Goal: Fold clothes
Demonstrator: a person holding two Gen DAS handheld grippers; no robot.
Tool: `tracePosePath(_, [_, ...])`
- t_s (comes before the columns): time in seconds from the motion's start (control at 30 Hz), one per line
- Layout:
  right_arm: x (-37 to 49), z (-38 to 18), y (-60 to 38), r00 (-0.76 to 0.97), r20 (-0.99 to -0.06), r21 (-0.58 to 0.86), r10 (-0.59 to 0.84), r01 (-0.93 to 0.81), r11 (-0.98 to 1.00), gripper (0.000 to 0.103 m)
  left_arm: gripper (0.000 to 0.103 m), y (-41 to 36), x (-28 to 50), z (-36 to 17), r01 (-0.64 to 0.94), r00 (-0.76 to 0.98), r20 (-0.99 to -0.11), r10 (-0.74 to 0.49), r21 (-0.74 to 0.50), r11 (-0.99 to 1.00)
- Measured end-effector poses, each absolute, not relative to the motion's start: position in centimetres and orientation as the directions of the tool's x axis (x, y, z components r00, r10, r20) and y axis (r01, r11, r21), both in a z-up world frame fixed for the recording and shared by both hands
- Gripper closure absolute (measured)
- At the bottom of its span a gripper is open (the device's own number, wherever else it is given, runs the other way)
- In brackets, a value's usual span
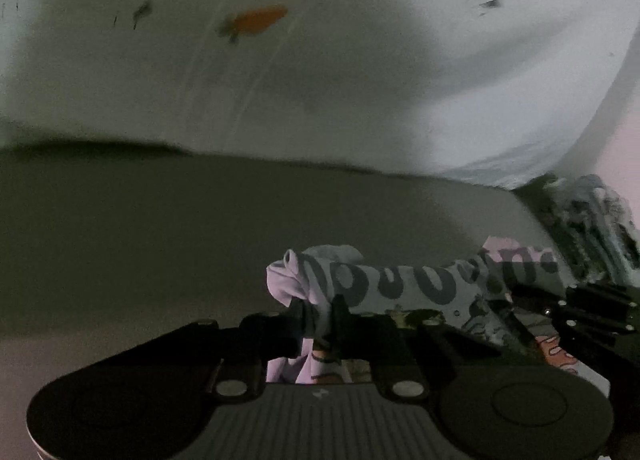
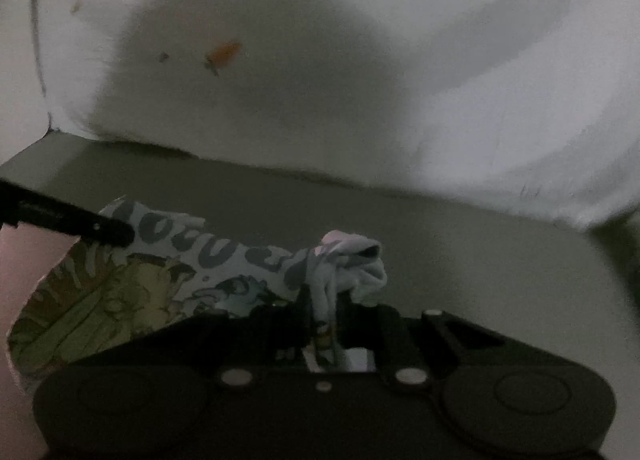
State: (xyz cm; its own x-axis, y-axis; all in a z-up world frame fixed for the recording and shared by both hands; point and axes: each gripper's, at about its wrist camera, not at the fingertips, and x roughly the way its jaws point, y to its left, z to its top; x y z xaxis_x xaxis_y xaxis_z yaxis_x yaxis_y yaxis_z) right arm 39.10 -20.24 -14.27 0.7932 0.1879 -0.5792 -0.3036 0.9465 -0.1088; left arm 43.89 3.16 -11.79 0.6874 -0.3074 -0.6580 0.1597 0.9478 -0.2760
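Lettering runs in big dark rounded characters across the pale shirt (image 1: 400, 284), but blur and folds leave it unreadable; in the right wrist view the same row of letters crosses the shirt (image 2: 208, 256) above a yellow-green cartoon print, also too soft to read. A small pale mark sits on the ribbed body of the left gripper, too small to make out.

Left gripper (image 1: 318, 314) points forward and downward over the grey surface (image 1: 160, 228), its jaws closed tight on a bunched corner of the shirt, cloth puffing out above them and hanging below. Right gripper (image 2: 326, 310) stands the same way, jaws pinching another gathered corner, with a knot of pale fabric bulging above the pinch. Between the two grips the shirt stretches sideways, lifted off the surface at both ends; how much of its lower part touches the surface cannot be told.

In the left wrist view the right gripper shows as a dark blurred shape at the right edge, against the shirt. In the right wrist view a finger of the left gripper reaches in from the left and meets the shirt's upper edge.

Behind the surface rises a white wall (image 1: 360, 80) with orange smudges (image 1: 258, 18) and a few dark marks
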Motion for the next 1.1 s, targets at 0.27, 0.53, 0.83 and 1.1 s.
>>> tracePosePath(0.27, [30.8, -7.2, -21.1, 0.907, -0.396, -0.108, 0.143, -0.201, 0.974, 0.092, 0.09, 2.6, 38.6, -6.6, 0.183, 0.777, -0.527, -0.345, -0.335, 0.924])
tracePosePath(0.53, [27.1, -1.6, -23.8, 0.971, -0.235, -0.16, 0.043, -0.082, 0.984, 0.092, 0.09, -2.3, 39.3, -1.7, 0.329, 0.806, -0.382, -0.451, -0.344, 0.879])
tracePosePath(0.83, [27.1, 1.9, -32.2, 0.982, -0.163, -0.146, -0.096, 0.072, 0.987, 0.092, 0.09, -13.2, 43.8, 1.7, 0.471, 0.741, -0.332, -0.583, -0.362, 0.805])
tracePosePath(1.1, [28.3, 4.7, -43.9, 0.988, -0.109, -0.025, -0.105, 0.103, 0.994, 0.092, 0.091, -25.2, 49.3, 4.7, 0.513, 0.682, -0.345, -0.644, -0.402, 0.759])
